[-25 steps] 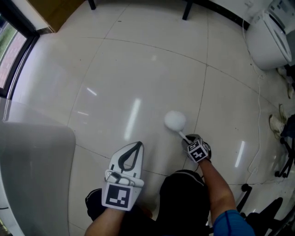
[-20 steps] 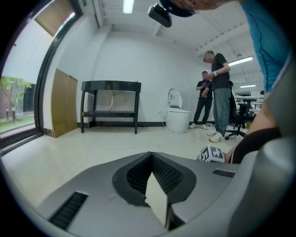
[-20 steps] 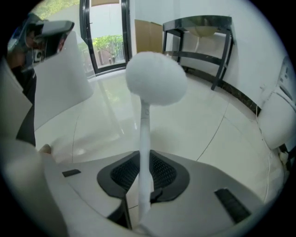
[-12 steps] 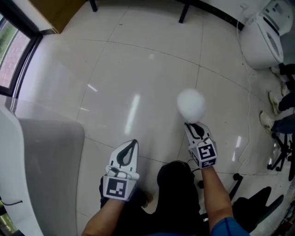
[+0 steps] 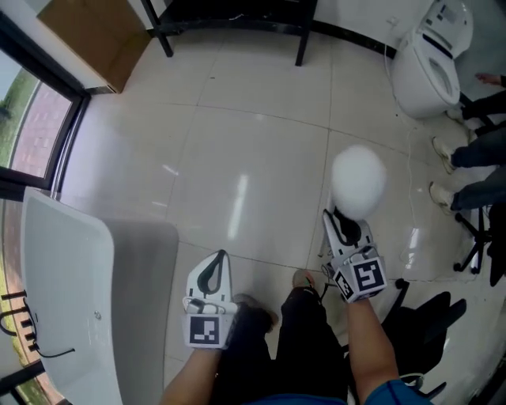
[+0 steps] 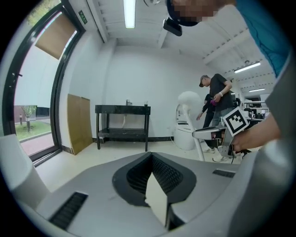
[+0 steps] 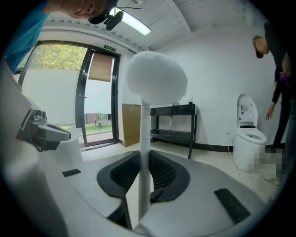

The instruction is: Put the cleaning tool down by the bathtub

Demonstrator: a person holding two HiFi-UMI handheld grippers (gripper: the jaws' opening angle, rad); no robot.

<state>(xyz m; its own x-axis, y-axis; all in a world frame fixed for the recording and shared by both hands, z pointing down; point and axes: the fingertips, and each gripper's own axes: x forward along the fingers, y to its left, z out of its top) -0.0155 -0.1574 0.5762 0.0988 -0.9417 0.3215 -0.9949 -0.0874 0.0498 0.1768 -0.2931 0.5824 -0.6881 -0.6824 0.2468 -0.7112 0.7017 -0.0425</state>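
A pale tiled floor (image 5: pixel 237 158) spread out beneath both claws. A white bathtub (image 5: pixel 55 261) lay off to the left of the left gripper (image 5: pixel 213 269), its rim curving along that side. Far ahead of both claws stood a black table (image 5: pixel 229 16), and a brown board (image 5: pixel 91 35) stood ahead and further left. A white toilet (image 5: pixel 423 67) sat ahead and to the right of the right gripper (image 5: pixel 346 225).

That right gripper was clamped narrowly on the thin white handle of the cleaning tool (image 5: pixel 358 182). The handle ran straight out between its jaws, and the round, fluffy white head stood just beyond the tips, held off the floor and well apart from the bathtub. The left gripper's jaws were pressed together, with nothing between them.
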